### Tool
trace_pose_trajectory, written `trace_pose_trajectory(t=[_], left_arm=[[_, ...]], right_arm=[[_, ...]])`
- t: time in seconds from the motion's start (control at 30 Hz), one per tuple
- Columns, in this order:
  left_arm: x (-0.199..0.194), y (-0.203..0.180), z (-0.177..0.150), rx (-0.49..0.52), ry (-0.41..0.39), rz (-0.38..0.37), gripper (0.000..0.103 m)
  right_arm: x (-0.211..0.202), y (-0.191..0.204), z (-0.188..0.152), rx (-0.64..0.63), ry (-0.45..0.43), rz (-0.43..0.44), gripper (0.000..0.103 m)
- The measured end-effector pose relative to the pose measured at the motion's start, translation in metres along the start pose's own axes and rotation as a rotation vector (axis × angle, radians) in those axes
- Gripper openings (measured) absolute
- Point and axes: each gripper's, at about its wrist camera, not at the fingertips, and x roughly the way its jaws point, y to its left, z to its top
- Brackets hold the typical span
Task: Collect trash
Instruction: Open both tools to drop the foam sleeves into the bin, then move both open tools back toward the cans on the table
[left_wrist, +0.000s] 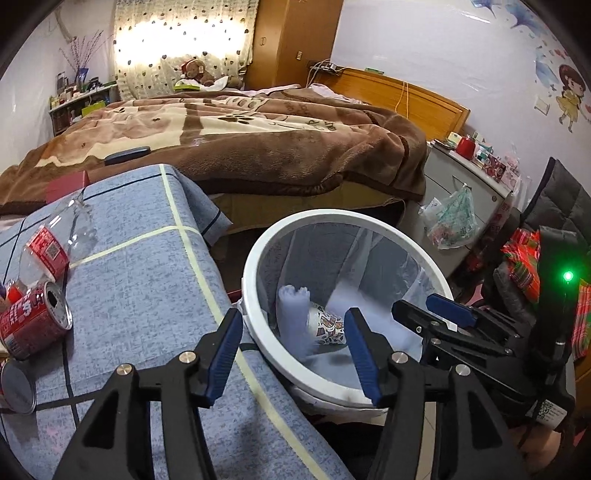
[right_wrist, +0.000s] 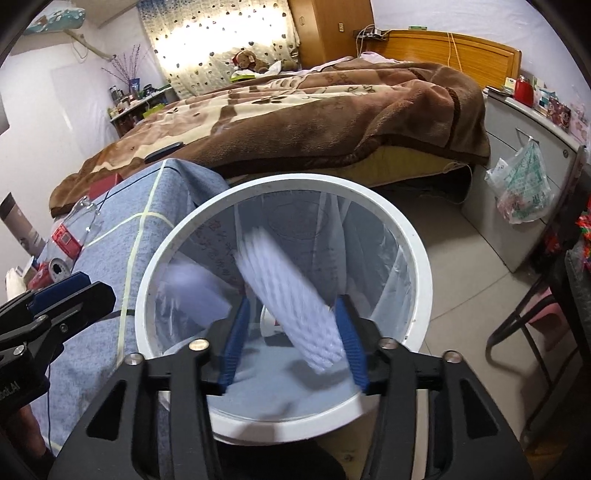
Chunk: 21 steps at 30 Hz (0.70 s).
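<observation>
A bedroom, with a blue-grey cloth-covered table (left_wrist: 140, 280) before a bed (left_wrist: 258, 136); on the cloth, far left of the left claw (left_wrist: 291, 354), lie a red can (left_wrist: 33, 321) and a clear bottle (left_wrist: 55, 240); that claw gapes wide, holding nothing; ahead stands the white bin (right_wrist: 421, 266), a patterned paper cup (left_wrist: 327, 326) inside; the right claw (right_wrist: 291, 343), over the bin, is spread wide, a blurred white object (right_wrist: 291, 295) between its fingers, contact unclear.

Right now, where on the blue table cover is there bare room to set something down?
Free: the blue cover between the red can and the white bin, crossed by pale tape lines. Crowded: the left edge, where the can, a clear bottle and another can's end lie close.
</observation>
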Motion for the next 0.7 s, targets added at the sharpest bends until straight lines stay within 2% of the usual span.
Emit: trace_pose_trajectory(t=[0.3, 0.7], left_arm=[[-0.016, 0.016, -0.005, -0.032, -0.032, 0.017, 0.061], [-0.053, 0.051, -0.016, -0.093, -0.099, 0.092, 0.061]], right_arm=[[-0.010, 0.005, 0.003, -0.004, -0.030, 0.001, 0.053], [-0.024, 0.037, 0.001, -0.052, -0.093, 0.058, 0.053]])
